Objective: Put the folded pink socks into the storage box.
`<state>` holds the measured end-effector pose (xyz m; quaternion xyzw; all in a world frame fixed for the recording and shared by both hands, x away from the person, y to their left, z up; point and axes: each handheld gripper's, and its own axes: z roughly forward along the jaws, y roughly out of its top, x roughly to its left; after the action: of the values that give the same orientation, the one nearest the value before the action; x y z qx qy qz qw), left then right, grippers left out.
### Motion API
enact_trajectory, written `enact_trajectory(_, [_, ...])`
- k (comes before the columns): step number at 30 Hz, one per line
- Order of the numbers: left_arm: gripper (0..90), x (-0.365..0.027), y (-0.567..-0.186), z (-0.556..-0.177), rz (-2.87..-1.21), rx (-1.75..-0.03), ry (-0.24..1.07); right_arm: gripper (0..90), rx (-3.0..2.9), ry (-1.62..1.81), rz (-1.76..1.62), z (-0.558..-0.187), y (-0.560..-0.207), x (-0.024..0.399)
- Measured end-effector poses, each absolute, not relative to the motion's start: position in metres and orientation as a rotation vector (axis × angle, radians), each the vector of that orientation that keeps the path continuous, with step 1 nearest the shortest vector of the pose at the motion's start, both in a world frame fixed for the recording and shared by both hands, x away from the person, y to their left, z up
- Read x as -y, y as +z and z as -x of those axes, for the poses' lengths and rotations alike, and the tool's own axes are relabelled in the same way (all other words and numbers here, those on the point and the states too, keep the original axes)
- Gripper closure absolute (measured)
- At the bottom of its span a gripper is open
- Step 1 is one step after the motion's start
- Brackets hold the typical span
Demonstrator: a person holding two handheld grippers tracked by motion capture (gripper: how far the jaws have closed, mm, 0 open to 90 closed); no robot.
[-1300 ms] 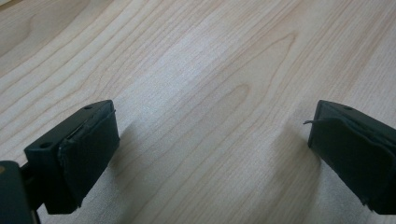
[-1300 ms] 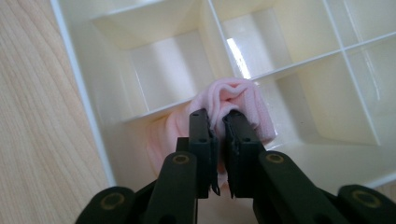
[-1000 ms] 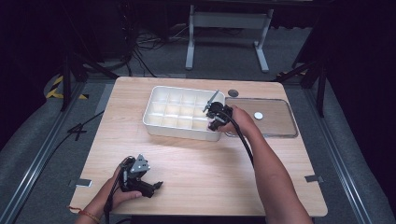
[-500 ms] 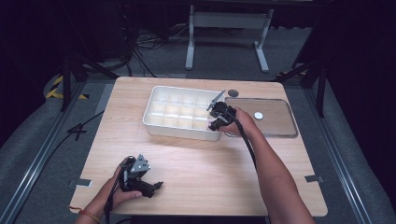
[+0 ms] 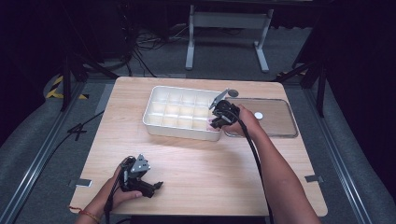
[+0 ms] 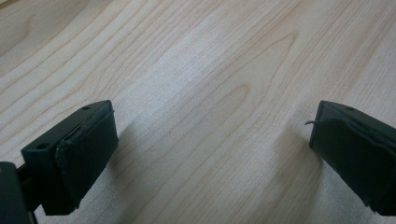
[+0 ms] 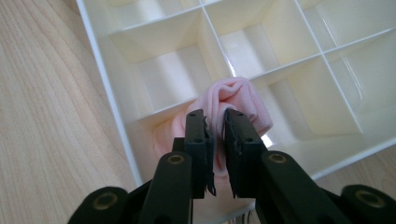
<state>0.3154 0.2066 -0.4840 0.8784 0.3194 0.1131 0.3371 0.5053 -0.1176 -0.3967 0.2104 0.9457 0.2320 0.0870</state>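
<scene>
The right gripper [image 7: 215, 140] is down at the near right corner cell of the white tray [image 5: 154, 109] with a bunched-up pink cloth [image 7: 233, 100] between its jaws, which stand narrow and have just been easing apart a little, though the cloth is pinched between the pads and spills over the divider into that cell. The left gripper [image 6: 210, 154] is parked low on the bare wooden table [image 5: 210, 163] near the front edge, well away from the tray, jaws spread wide with nothing between them
</scene>
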Motion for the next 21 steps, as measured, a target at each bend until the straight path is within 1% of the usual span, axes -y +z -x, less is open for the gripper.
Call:
enact_trajectory(9, [1.2, -0.206, -0.484, -0.315, -2.289, -0.832, 0.292, 75.4, -2.768, 0.742, -0.622, -0.498, -0.385, 0.122])
enact_trajectory(21, [1.2, -0.206, -0.484, -0.315, -2.289, -0.832, 0.292, 72.3, -2.727, 0.773, -0.611, -0.489, -0.376, 0.126])
